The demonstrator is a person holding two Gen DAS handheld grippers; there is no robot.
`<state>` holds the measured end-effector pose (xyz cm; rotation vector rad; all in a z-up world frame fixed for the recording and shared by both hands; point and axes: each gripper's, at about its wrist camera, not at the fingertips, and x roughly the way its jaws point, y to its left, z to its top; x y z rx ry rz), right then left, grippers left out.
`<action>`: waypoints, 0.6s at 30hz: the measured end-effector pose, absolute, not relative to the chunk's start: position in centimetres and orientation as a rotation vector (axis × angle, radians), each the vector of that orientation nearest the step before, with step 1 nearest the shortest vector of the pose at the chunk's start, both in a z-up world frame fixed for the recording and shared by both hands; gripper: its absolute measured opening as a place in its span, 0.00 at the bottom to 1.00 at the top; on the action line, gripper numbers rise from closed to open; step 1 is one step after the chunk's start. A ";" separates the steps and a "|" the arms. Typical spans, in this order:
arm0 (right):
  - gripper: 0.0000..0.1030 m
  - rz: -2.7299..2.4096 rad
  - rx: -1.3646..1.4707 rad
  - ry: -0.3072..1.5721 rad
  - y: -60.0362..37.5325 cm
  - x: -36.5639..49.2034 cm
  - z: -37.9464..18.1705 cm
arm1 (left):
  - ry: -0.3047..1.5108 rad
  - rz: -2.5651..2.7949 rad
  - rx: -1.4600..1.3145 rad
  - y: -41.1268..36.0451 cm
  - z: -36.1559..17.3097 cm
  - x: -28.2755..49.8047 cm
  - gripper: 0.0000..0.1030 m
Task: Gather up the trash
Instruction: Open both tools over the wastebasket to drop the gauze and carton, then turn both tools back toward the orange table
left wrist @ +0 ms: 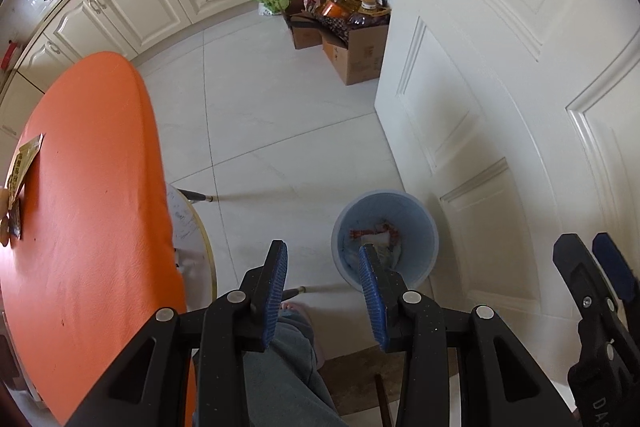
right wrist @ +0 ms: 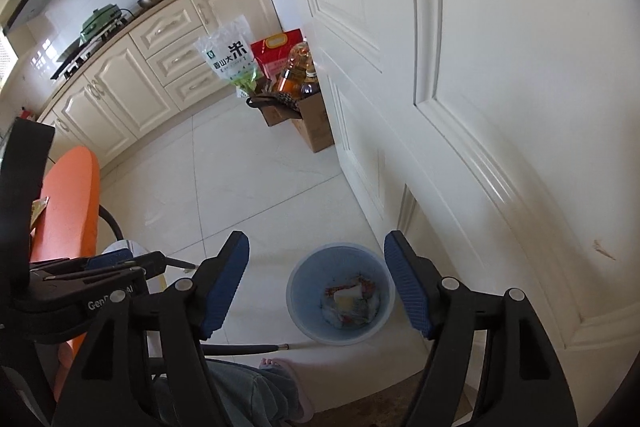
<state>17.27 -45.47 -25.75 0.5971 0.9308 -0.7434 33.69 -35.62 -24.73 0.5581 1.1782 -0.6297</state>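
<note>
Right fingers point(right wrist: 408, 287): stood wide apart above the blue bin point(right wrist: 341, 294), nothing between them
Left fingers point(left wrist: 276, 291): parted, gripping nothing
Trash: wrappers point(right wrist: 352, 297) lay in the bin bottom; a packet point(left wrist: 25, 163) remained on the orange table point(left wrist: 92, 195)
Risk: the bin stood close beside the door point(right wrist: 500, 107), so a drop released off-centre could land on the floor point(left wrist: 280, 131)

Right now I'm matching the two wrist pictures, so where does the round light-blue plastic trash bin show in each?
Left wrist view: the round light-blue plastic trash bin stands on the floor right of centre, low down, partly behind the left gripper's right finger.
Right wrist view: it sits bottom centre, seen between the right gripper's fingers.
Shared landmark: the brown cardboard box beside the white panelled door.
</note>
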 end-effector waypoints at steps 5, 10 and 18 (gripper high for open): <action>0.77 -0.746 0.564 0.918 -44.2 17.5 -24.4 | 1.177 -0.641 0.537 -33.9 -23.3 33.3 0.33; 0.86 -0.754 0.524 0.868 -42.2 17.2 -22.0 | 1.157 -0.644 0.519 -31.4 -21.6 32.4 0.33; 0.97 -0.731 0.455 0.799 -38.4 17.9 -18.2 | 1.087 -0.645 0.452 -26.0 -17.7 31.0 0.48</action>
